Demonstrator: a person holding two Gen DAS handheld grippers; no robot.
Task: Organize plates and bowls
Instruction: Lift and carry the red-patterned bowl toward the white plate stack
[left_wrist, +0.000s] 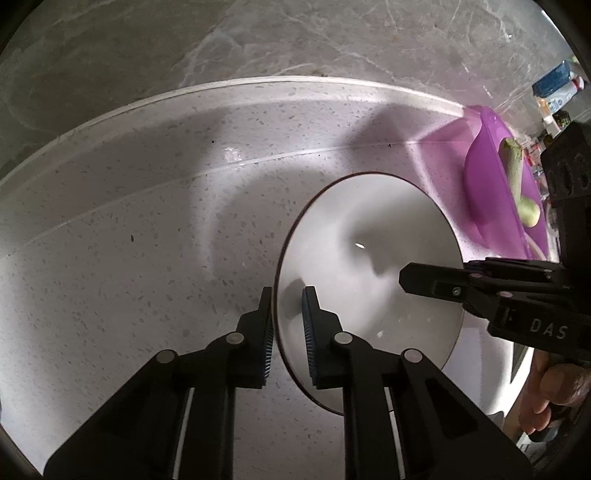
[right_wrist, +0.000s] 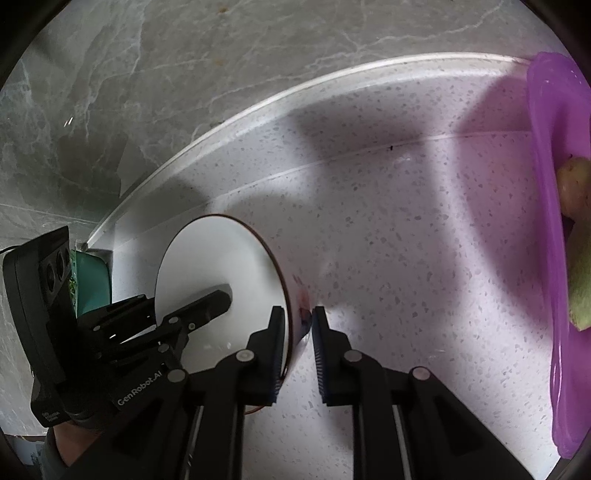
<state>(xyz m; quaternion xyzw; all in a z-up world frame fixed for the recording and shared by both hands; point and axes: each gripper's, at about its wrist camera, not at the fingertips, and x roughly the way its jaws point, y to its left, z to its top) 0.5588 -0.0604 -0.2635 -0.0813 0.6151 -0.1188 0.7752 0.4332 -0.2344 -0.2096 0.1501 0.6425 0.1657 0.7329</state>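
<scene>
A white bowl (left_wrist: 369, 229) with a thin dark rim sits on the speckled countertop (left_wrist: 147, 229). In the left wrist view my left gripper (left_wrist: 287, 292) is shut on the bowl's left rim, one pad inside and one outside. The right wrist view shows my right gripper (right_wrist: 298, 312) shut on the same bowl (right_wrist: 218, 266) at its opposite rim, where a reddish mark shows on the outer wall. Each view shows the other tool reaching into the bowl from the far side. The bowl is empty inside.
A purple plastic basin (left_wrist: 484, 192) holding green vegetables (left_wrist: 515, 173) stands close to the right of the bowl, also at the right edge (right_wrist: 543, 184). A grey marble wall (left_wrist: 258, 40) rises behind the counter. A teal container (right_wrist: 90, 280) lies at the left. A person's hand (left_wrist: 554, 387) grips the right tool.
</scene>
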